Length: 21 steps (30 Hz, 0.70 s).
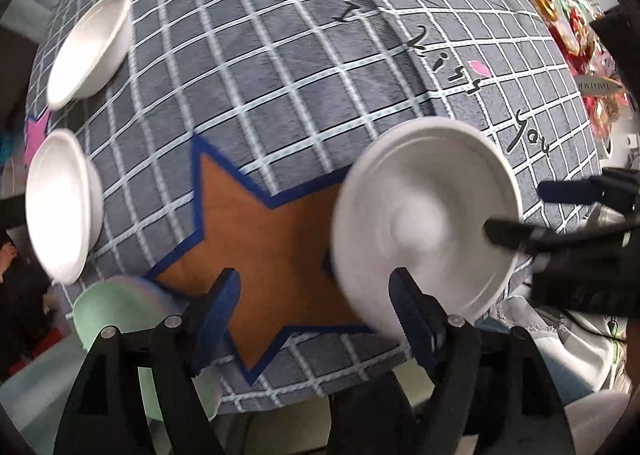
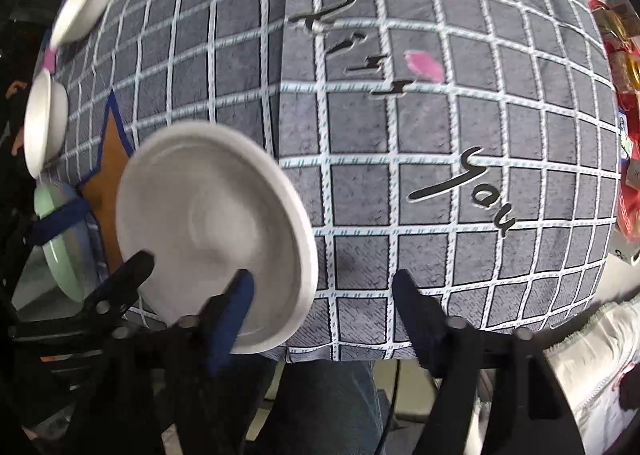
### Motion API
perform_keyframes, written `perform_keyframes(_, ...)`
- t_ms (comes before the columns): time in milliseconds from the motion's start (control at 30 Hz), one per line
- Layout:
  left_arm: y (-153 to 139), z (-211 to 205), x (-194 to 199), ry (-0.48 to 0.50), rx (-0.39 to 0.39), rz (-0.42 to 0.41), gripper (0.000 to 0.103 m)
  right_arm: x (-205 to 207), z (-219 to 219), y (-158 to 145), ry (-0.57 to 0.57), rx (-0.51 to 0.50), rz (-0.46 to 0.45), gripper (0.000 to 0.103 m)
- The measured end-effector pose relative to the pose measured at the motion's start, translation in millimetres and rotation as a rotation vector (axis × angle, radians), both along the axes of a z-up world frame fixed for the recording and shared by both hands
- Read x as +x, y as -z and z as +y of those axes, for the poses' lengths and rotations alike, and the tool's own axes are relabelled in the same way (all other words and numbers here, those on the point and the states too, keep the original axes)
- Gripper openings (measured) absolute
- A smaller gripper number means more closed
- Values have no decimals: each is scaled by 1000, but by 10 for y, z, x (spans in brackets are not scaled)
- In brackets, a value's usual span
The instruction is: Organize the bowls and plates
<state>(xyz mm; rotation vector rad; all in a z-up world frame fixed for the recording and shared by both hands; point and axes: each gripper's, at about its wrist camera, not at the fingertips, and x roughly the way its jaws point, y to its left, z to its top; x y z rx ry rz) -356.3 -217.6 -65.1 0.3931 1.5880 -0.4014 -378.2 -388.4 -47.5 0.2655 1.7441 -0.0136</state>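
A: Left wrist view? 
B: Left gripper [image 1: 314,295] jaws spread wide, holding nothing. White plate [image 1: 426,215] sits by its right finger, on the grid cloth [image 1: 280,75].

A: Right wrist view? 
B: Right gripper [image 2: 322,295] jaws wide apart, unloaded; its left finger overlaps the plate's near rim. Two white bowls [image 2: 44,127] far left.

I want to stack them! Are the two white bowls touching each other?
Apart. The left wrist view shows cloth and a pink star between the far bowl and the near bowl.

Matt white plate [image 2: 212,231], plush tablecloth [image 2: 440,215]
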Motion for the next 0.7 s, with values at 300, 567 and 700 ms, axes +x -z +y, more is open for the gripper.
perform_keyframes(300, -34, 659, -103, -57, -39, -17, 80, 295, -515, -293, 54, -52, -44, 74)
perform_keyframes(567, -258, 1268, 186, -195, -64, -67, 80, 687, -378, -499, -12, -64, -94, 74)
perform_keyframes(700, -476, 1892, 764, -278, -59, -99, 80, 842, -76, -681, -70, -58, -114, 74)
